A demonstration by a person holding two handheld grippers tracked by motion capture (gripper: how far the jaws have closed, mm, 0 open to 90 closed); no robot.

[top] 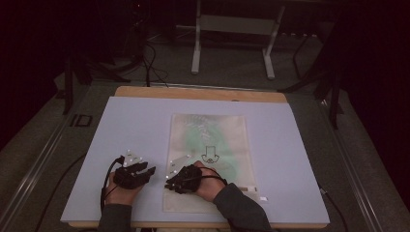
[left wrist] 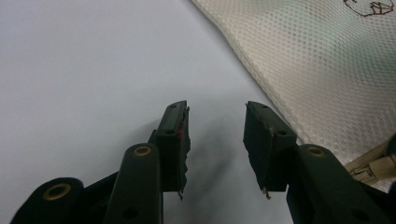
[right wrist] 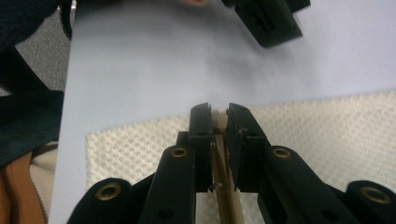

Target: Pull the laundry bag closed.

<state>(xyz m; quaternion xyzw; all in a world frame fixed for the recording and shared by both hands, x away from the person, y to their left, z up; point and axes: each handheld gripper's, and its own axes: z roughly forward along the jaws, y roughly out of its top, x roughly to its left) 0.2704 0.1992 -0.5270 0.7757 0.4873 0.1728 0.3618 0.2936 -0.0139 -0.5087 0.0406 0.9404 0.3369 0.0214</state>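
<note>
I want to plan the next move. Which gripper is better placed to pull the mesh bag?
Right. The right gripper is already shut on the mesh bag; the left gripper is open beside it.

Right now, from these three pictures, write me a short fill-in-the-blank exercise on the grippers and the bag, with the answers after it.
1. The left gripper has its jaws ____ over the bare mat.
2. The right gripper is shut on the ____ edge strip of the mesh bag.
3. The mesh bag lies ____ on the mat.

Missing words: open; beige; flat
</note>
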